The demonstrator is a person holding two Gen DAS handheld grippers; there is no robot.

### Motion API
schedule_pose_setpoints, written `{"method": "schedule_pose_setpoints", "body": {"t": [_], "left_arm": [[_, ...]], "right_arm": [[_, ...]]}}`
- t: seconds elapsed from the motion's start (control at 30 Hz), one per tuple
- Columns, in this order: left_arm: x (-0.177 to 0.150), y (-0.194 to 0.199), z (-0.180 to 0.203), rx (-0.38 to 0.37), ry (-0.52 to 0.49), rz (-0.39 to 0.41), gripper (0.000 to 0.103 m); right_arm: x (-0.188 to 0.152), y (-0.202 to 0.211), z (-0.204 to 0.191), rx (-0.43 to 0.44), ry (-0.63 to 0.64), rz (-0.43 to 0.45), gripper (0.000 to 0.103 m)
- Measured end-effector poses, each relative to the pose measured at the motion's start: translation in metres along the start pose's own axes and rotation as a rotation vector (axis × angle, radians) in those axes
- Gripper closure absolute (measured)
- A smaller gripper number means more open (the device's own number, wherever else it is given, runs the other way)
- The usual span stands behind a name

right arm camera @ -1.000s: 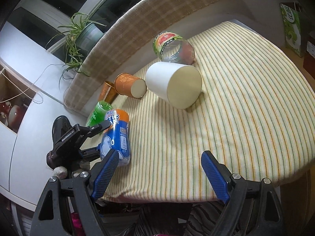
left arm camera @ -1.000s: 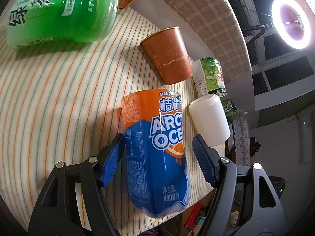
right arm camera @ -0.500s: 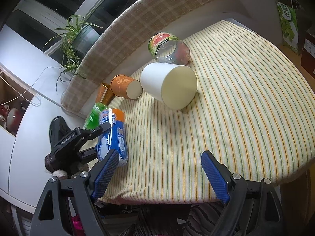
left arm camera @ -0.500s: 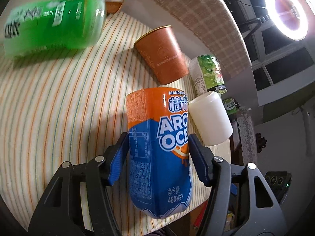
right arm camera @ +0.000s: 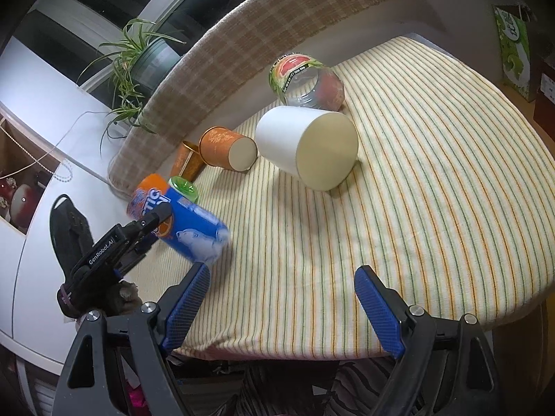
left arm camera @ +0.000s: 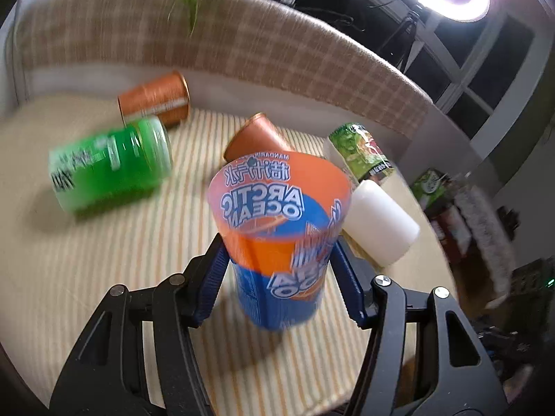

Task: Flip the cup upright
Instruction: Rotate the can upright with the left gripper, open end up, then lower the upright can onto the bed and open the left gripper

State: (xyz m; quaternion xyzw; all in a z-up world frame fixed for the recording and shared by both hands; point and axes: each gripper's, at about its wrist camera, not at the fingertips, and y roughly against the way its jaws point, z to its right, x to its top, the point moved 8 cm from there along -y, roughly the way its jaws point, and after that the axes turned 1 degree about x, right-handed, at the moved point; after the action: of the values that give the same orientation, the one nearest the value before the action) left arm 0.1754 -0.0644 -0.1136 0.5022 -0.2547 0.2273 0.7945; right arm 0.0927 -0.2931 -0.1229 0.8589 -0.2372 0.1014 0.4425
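My left gripper (left arm camera: 279,270) is shut on an orange-and-blue "Arctic Ocean" cup (left arm camera: 277,242) and holds it tilted above the striped cloth, open orange mouth toward the camera. The right wrist view shows the same cup (right arm camera: 180,222) slanted in the left gripper (right arm camera: 147,228) at the table's left edge. My right gripper (right arm camera: 281,308) is open and empty over the table's near edge. A white cup (right arm camera: 308,147) lies on its side in mid-table, also in the left wrist view (left arm camera: 378,228).
A green cup (left arm camera: 111,170), two copper-orange cups (left arm camera: 156,102) (left arm camera: 256,138) and a clear fruit-print cup (right arm camera: 307,83) lie on their sides on the striped table (right arm camera: 433,190). A checked backrest (right arm camera: 263,27) curves behind. A potted plant (right arm camera: 138,59) stands beyond it.
My left gripper has lifted and swung the Arctic Ocean cup from lying flat to tilted, mouth toward the camera. The right gripper has barely moved.
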Motion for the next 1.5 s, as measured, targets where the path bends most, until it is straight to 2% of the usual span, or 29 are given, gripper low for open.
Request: {"method": "schedule_pose_setpoints", "body": {"t": [0.2, 0.63, 1.13, 1.5], "left_arm": [[0.005, 0.003, 0.006, 0.105, -0.116, 0.071, 0.043], [-0.004, -0.003, 0.023, 0.150, -0.227, 0.072, 0.043], [-0.008, -0.004, 0.025, 0.136, -0.237, 0.067, 0.041], [-0.013, -0.007, 0.024, 0.046, -0.166, 0.015, 0.037]], "right_arm": [[0.000, -0.001, 0.000, 0.001, 0.002, -0.003, 0.015], [0.001, 0.000, 0.001, 0.002, 0.002, 0.002, 0.015], [0.001, -0.001, 0.000, 0.003, 0.006, 0.000, 0.015], [0.002, -0.001, -0.002, 0.000, 0.011, 0.007, 0.015]]}}
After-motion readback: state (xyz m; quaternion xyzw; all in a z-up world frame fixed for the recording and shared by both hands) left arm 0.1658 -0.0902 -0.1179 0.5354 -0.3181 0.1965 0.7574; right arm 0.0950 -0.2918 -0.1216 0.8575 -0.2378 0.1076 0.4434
